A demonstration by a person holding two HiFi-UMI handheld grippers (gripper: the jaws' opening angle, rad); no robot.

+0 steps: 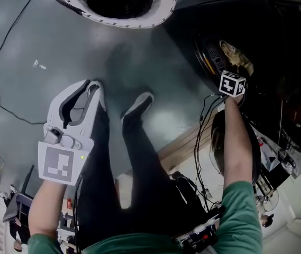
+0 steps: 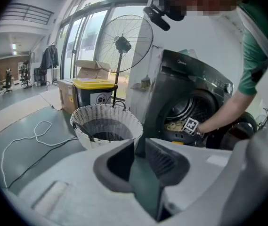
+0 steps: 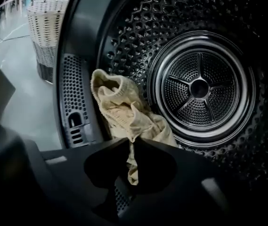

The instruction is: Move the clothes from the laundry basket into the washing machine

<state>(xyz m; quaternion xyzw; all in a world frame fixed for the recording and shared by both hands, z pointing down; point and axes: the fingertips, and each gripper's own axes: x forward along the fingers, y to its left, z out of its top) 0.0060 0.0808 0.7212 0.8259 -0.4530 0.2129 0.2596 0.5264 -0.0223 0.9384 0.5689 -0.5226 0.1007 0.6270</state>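
A cream knitted garment (image 3: 124, 112) lies at the front left of the washing machine's steel drum (image 3: 199, 88). My right gripper (image 3: 130, 140) is shut on a fold of it, and a strip of cloth hangs down between the jaw tips. The head view shows that gripper's marker cube (image 1: 232, 83) at the drum mouth, next to the garment (image 1: 236, 54). My left gripper (image 2: 139, 142) hangs open over the floor with nothing between its jaws, well short of the white wicker laundry basket (image 2: 124, 116). The inside of the basket (image 1: 163, 7) looks dark, and I see no clothes in it.
The dark washing machine (image 2: 190, 79) stands right of the basket, its round door (image 2: 239, 128) swung open by the right arm. Behind the basket are a pedestal fan (image 2: 124, 44), a yellow-lidded bin (image 2: 95, 84) and a cardboard box. A white cable (image 2: 35, 135) snakes across the green floor. The person's shoe (image 1: 139, 105) is below the basket.
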